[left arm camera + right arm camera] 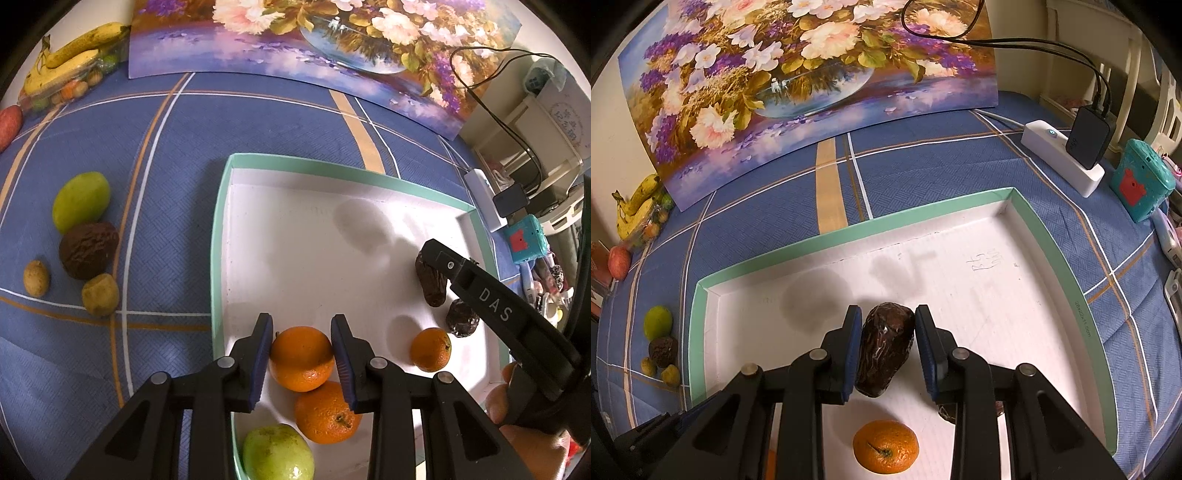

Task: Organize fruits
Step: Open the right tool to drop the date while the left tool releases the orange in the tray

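A white box with a teal rim [221,221] lies on the blue cloth. My left gripper [301,345] is shut on an orange [301,363] near the box's front left corner. That orange touches a second orange [327,411], with a green apple [279,454] in front. My right gripper [885,343] is shut on a dark wrinkled fruit [884,350] over the box floor [979,295]. The left wrist view shows this fruit [430,288] at the box's right side. A small orange [885,446] and another dark fruit [461,321] lie close by.
Left of the box lie a green mango [81,201], a dark brown fruit [88,249] and two small yellowish fruits [99,294]. Bananas [74,48] sit far left. A flower painting [812,74] stands behind. A power strip [1062,158] and a teal toy [1141,181] are right.
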`<act>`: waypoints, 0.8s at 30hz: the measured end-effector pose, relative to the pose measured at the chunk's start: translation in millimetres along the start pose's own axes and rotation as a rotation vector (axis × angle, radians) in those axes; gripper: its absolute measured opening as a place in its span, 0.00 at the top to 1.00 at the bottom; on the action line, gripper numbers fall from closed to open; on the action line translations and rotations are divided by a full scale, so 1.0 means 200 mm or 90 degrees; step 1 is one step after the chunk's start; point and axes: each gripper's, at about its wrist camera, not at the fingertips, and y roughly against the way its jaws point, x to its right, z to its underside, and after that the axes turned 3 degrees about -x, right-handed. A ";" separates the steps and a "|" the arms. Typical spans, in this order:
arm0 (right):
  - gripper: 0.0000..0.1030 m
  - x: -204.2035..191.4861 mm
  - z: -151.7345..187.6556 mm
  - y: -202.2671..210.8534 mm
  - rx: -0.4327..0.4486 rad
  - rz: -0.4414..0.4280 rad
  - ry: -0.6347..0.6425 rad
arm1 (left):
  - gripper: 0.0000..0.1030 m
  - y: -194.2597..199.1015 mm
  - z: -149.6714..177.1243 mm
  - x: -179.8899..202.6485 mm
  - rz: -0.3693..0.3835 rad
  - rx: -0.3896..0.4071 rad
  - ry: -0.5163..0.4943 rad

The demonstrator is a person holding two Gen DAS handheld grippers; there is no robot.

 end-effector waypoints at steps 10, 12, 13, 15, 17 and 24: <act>0.70 0.00 -0.01 0.04 0.004 0.010 0.002 | 0.60 0.06 -0.01 0.02 0.021 0.002 -0.006; 0.70 0.01 -0.02 0.08 0.010 0.010 0.000 | 0.56 0.09 -0.02 0.03 0.025 0.008 -0.007; 0.70 0.01 -0.03 0.09 0.013 0.011 0.000 | 0.55 0.11 -0.02 0.04 0.027 0.012 -0.011; 0.70 0.01 -0.03 0.14 0.021 0.014 0.001 | 0.55 0.15 -0.03 0.06 0.026 0.024 -0.021; 0.70 0.01 -0.04 0.17 0.029 0.014 0.002 | 0.55 0.19 -0.03 0.07 0.028 0.034 -0.028; 0.70 -0.01 -0.05 0.29 0.034 0.026 0.009 | 0.55 0.32 -0.05 0.04 0.019 0.055 -0.006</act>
